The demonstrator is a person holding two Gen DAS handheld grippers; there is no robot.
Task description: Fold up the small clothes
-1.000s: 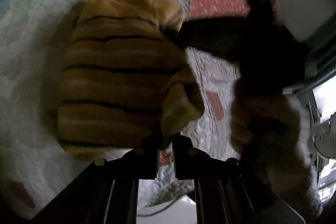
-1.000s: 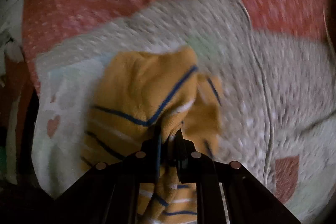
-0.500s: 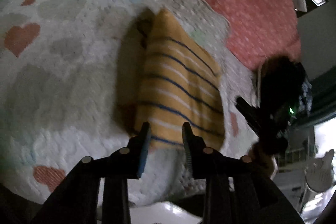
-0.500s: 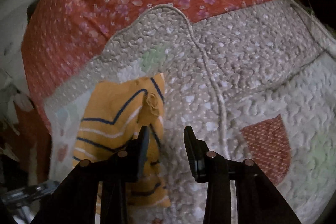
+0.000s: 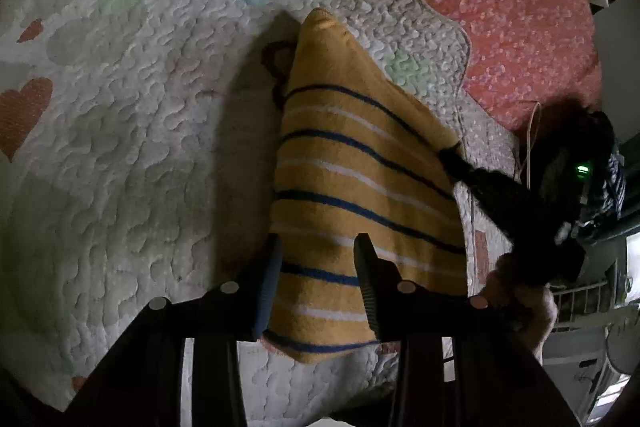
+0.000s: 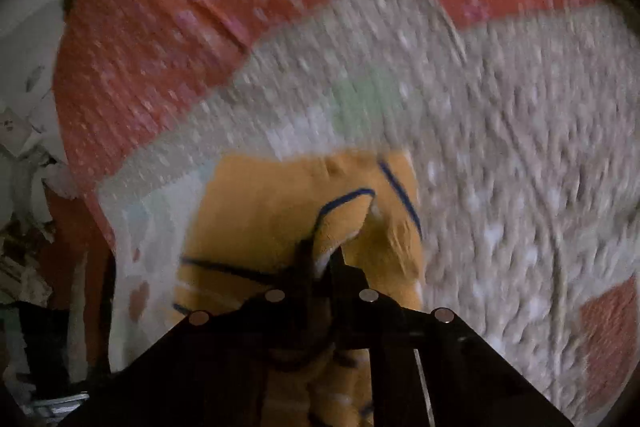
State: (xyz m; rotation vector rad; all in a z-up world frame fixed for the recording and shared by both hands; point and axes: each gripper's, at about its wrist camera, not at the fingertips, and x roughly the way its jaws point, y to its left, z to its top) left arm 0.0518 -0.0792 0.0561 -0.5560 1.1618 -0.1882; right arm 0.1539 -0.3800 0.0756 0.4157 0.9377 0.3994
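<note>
Since 0.5 s ago R gripper [image 6: 322,259] went from apart to clamped on striped garment [image 5: 360,195] edge | L gripper [image 5: 316,267] jaws opening, astride near edge, pads not pressing | garment on quilt [image 5: 140,147] | R view blurred

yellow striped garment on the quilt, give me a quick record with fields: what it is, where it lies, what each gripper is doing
garment: yellow knit piece with navy and white stripes, folded
surface: white quilt with hearts, over a red flowered bedcover
left gripper: jaws opening, fingers astride the garment's near edge, not pressing it
right gripper: shut on a pinch of the garment's edge
right wrist view: motion-blurred
</note>
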